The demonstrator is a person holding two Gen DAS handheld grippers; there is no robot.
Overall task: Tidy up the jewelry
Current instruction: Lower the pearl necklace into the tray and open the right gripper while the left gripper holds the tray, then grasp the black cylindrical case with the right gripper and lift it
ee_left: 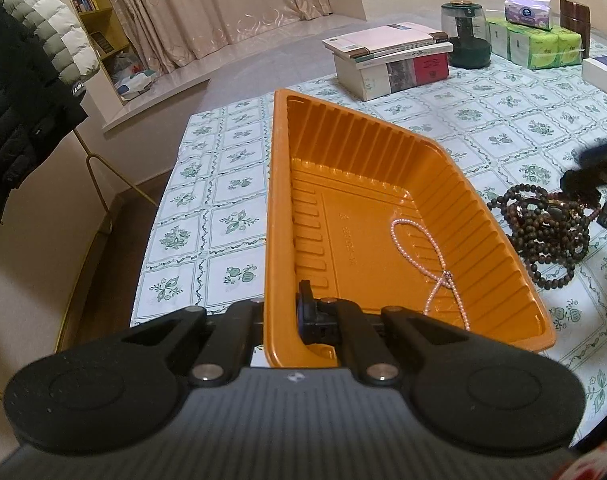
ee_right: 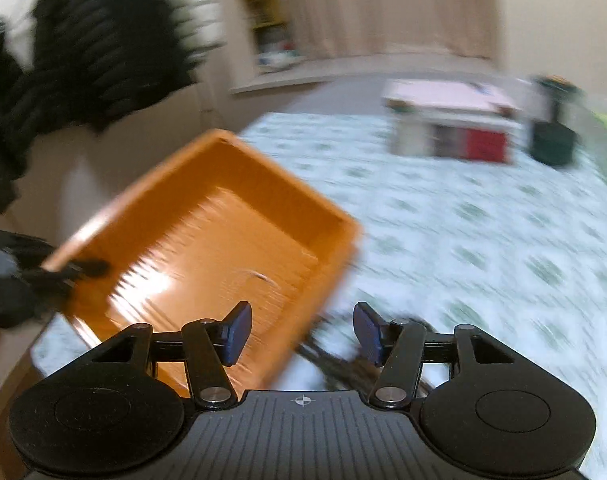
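Note:
An orange ribbed tray (ee_left: pixel 383 168) lies on the floral tablecloth, with a pink pearl necklace (ee_left: pixel 446 276) on its floor. My left gripper (ee_left: pixel 283 308) is shut on the tray's near wall, one finger inside and one outside. A pile of dark brown bead strands (ee_left: pixel 543 232) sits just right of the tray. The right gripper (ee_left: pixel 595 178) hovers blurred over that pile. In the blurred right wrist view, the right gripper (ee_right: pixel 303 330) is open, with the dark beads (ee_right: pixel 335 364) low between its blue pads and not gripped. The tray (ee_right: pixel 207 240) is to its left.
At the far side of the table stand a stack of books (ee_left: pixel 387 60), a dark green jar (ee_left: pixel 465 36) and tissue packs (ee_left: pixel 535 44). Puffer jackets (ee_left: pixel 23 80) hang on a rack past the table's left edge (ee_left: pixel 159 220).

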